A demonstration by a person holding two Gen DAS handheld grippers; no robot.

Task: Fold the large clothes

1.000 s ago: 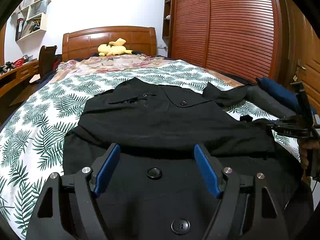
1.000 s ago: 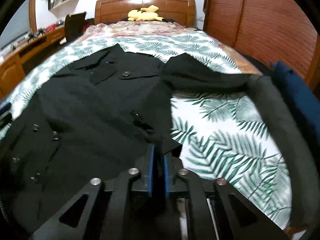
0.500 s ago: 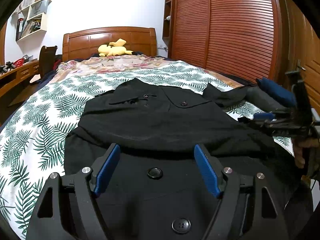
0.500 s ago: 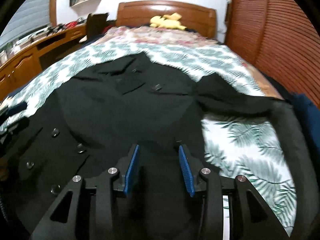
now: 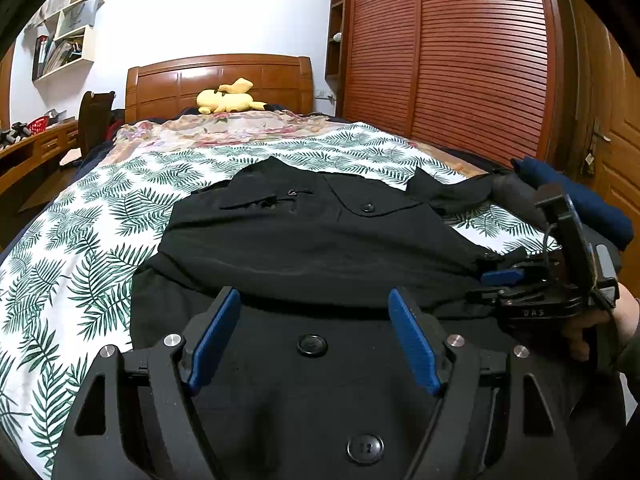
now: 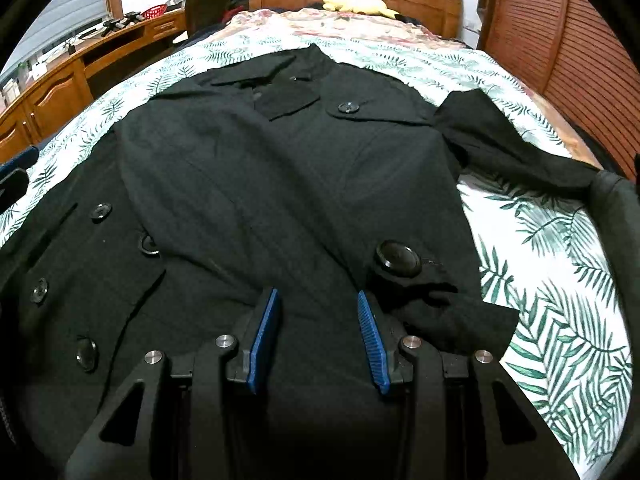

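Note:
A large black buttoned coat [image 5: 320,236] lies spread on the bed, collar toward the headboard; it fills the right wrist view [image 6: 260,184] too. One sleeve is folded across the body, its cuff [image 6: 444,312] by the right gripper. The other sleeve [image 6: 520,148] stretches out to the right. My left gripper [image 5: 316,336] is open and empty, low over the coat's lower front. My right gripper [image 6: 316,328] is open and empty over the coat; it shows at the coat's right edge in the left wrist view [image 5: 500,280].
The bed has a palm-leaf sheet [image 5: 92,232] and a wooden headboard [image 5: 220,80] with a yellow plush toy [image 5: 228,98]. Folded dark clothes [image 5: 576,196] lie at the right edge. A wardrobe [image 5: 460,52] stands right, a desk [image 6: 80,68] left.
My right gripper opened and let go of the sleeve cuff, which now lies on the coat, then shifted left over the coat. The left gripper stayed put.

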